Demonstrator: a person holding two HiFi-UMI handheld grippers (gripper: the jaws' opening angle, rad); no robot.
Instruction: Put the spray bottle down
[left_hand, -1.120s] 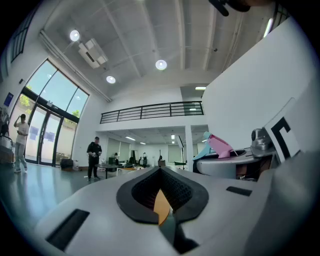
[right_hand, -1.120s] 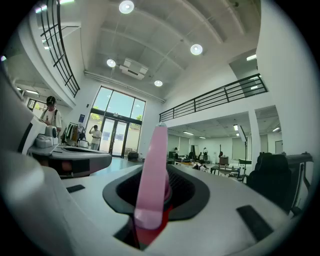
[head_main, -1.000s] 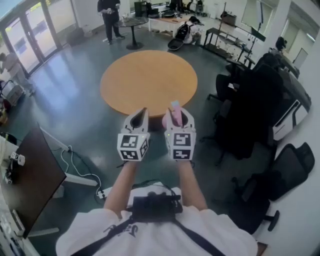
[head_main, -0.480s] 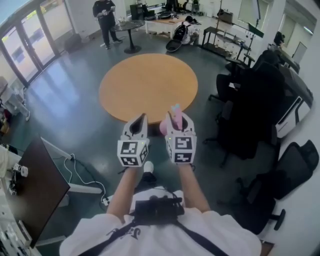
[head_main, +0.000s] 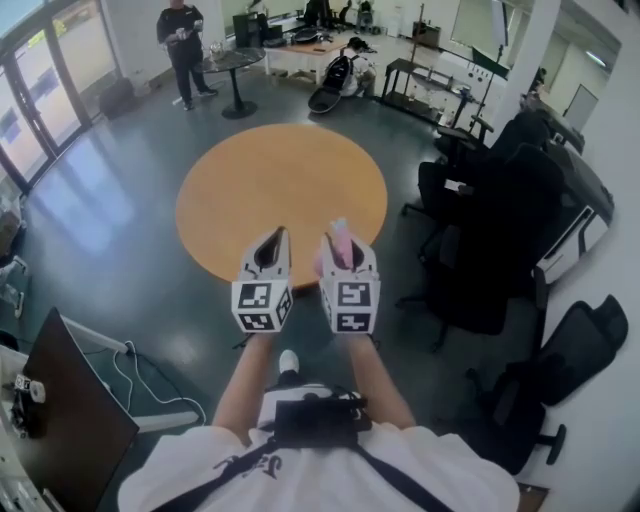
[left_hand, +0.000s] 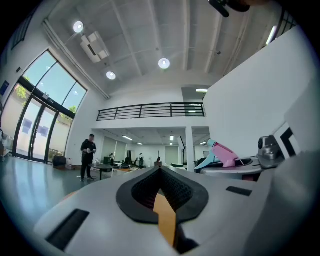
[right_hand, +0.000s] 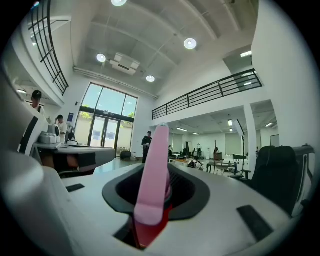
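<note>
pink spray bottle clamped in right gripper, short of the round counter

the right gripper (head_main: 346, 238) was clenched on the spray bottle (head_main: 339, 243), a smooth pink plastic bottle with a pale blue trigger tip. its black ribbed pads pressed on the bottle's neck, and the pink head stood up between the jaws. the bottle was in the air at the near edge of the counter (head_main: 270, 185), a round, flat top of matte orange-brown wood, and not resting on it. the left gripper (head_main: 282, 233), just beside the right one, was closed and empty: its jaw tips met in a point, leaving a teardrop-shaped gap behind them. both grippers had pale grey shells and carried cubes with square markers. the floor (head_main: 120, 230) was glossy dark grey.
</note>
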